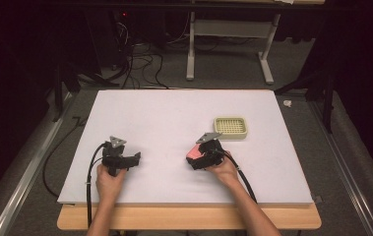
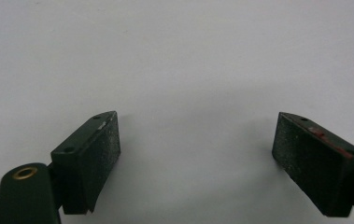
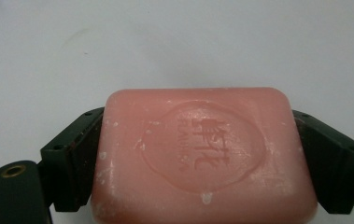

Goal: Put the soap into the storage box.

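A pink bar of soap (image 3: 202,154) with a stamped oval emblem sits between the two jaws of my right gripper (image 3: 202,158), which press on its two ends; the gripper is shut on it. From above, the right gripper (image 1: 194,156) is held low over the white board, right of centre, with the pink soap (image 1: 192,153) peeking out at its left. My left gripper (image 1: 136,158) rests at the board's front left. Its jaws stand wide apart over bare white surface in the left gripper view, left gripper (image 2: 195,154) holding nothing.
A pale yellow soap dish (image 1: 230,127) with a gridded top sits on the white board (image 1: 174,113), behind and right of the right gripper. The board lies on a wooden table (image 1: 189,219). Cables and a metal stand are on the floor beyond.
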